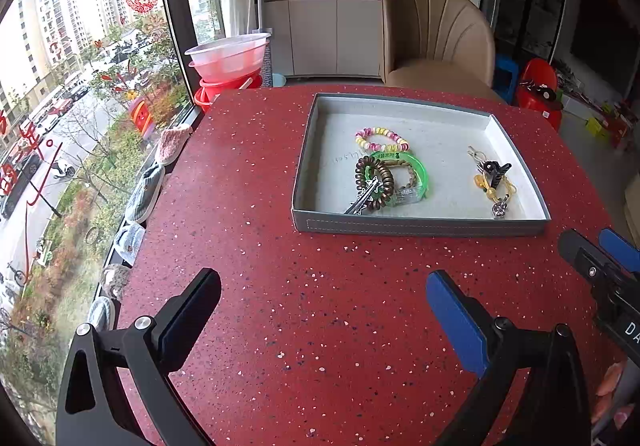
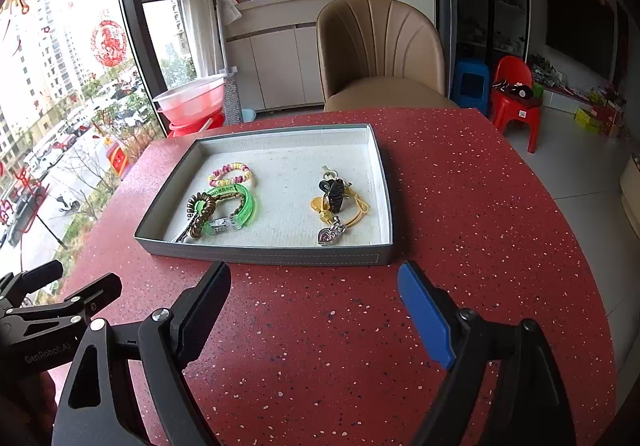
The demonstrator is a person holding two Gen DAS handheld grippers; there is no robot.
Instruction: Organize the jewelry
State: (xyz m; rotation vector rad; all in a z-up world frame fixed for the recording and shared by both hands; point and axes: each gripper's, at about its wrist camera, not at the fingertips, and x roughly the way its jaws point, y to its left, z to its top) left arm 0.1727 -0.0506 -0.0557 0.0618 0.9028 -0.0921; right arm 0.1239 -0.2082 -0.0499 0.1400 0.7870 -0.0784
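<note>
A grey tray (image 1: pixel 420 226) (image 2: pixel 280 258) stands on the red speckled table. In it lie a pink and yellow bead bracelet (image 1: pixel 382 139) (image 2: pixel 231 173), a green bangle (image 1: pixel 420 173) (image 2: pixel 246 205), a brown coil hair tie (image 1: pixel 374 181) (image 2: pixel 200 211), a silver hairpin (image 1: pixel 362 199), and at its right a black claw clip (image 1: pixel 495 168) (image 2: pixel 335 194) on yellow cord with a silver heart charm (image 1: pixel 500 209) (image 2: pixel 330 236). My left gripper (image 1: pixel 324 306) is open and empty in front of the tray. My right gripper (image 2: pixel 316 298) is open and empty near the tray's front edge.
A tan chair (image 1: pixel 434 37) (image 2: pixel 380 53) stands behind the table. Stacked basins (image 1: pixel 228 57) sit by the window at the left. A red stool (image 2: pixel 516 93) and a blue stool (image 2: pixel 472 83) stand at the right. Slippers (image 1: pixel 144 193) line the sill.
</note>
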